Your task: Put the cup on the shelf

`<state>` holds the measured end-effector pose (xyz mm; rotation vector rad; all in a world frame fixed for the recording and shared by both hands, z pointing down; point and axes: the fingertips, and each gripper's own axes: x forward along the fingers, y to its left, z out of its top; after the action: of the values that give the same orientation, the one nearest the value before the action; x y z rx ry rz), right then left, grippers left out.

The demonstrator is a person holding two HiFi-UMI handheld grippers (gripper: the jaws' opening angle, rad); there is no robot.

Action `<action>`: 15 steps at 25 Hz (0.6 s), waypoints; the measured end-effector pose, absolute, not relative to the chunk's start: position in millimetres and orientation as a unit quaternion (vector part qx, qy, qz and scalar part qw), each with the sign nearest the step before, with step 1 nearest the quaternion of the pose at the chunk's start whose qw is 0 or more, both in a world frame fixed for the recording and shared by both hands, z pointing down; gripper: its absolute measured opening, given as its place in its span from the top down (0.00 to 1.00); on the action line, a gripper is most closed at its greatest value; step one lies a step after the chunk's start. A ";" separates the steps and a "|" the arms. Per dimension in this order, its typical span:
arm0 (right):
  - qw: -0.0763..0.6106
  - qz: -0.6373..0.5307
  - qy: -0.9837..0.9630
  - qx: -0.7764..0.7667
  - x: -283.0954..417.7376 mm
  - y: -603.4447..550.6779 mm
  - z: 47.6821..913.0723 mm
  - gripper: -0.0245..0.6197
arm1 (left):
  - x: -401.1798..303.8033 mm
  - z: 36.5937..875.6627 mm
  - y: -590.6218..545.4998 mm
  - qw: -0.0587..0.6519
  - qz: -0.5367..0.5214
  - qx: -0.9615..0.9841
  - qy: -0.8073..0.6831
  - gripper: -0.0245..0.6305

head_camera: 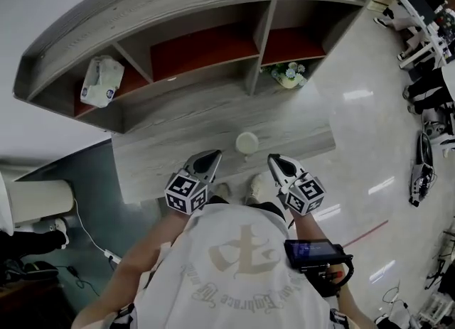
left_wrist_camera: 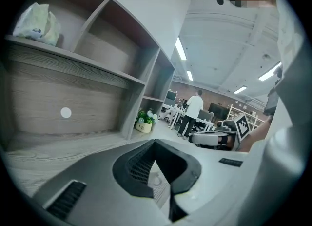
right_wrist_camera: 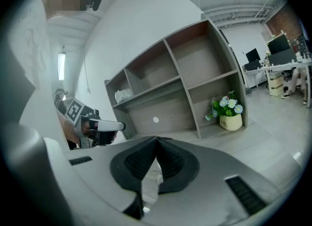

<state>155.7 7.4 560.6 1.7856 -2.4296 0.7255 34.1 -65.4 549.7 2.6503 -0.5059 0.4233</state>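
Note:
A small pale cup [head_camera: 247,142] stands upright on the grey wooden desk top [head_camera: 170,139] under the shelf unit [head_camera: 206,50]. My left gripper [head_camera: 212,154] hovers at the desk's near edge just left of the cup, apart from it, its jaws shut and empty. On the cup's other side my right gripper [head_camera: 273,158] is also shut and empty. In the left gripper view the left gripper [left_wrist_camera: 155,143] has its tips together, and the right gripper [right_wrist_camera: 157,138] looks the same in its own view. The cup shows in neither gripper view.
A white tissue pack [head_camera: 102,81] lies in the left shelf compartment. A flower pot [head_camera: 288,75] stands on the desk at the right divider. The middle compartments hold nothing. A person [left_wrist_camera: 192,115] stands by office desks far off. A cable [head_camera: 89,239] runs across the floor at left.

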 end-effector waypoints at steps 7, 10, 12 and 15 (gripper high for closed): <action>0.050 0.245 -0.800 0.546 155.0 -14.6 581.7 0.96 | 25.3 564.6 -69.2 0.220 0.161 0.937 -0.217 0.96; 0.083 0.245 -0.803 0.537 153.8 -22.1 595.4 0.96 | 21.5 570.2 -69.9 0.223 0.165 0.933 -0.228 0.96; 0.096 0.245 -0.805 0.532 152.6 -27.7 602.0 0.96 | 18.9 572.7 -69.0 0.224 0.168 0.931 -0.234 0.96; 0.115 0.251 -0.800 0.532 153.1 -35.5 614.5 0.96 | 14.1 574.7 -67.5 0.229 0.166 0.927 -0.247 0.96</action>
<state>153.1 -35.5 614.5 1.5595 -2.3444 0.7368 14.1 -67.5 574.7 2.5503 -0.6808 0.4578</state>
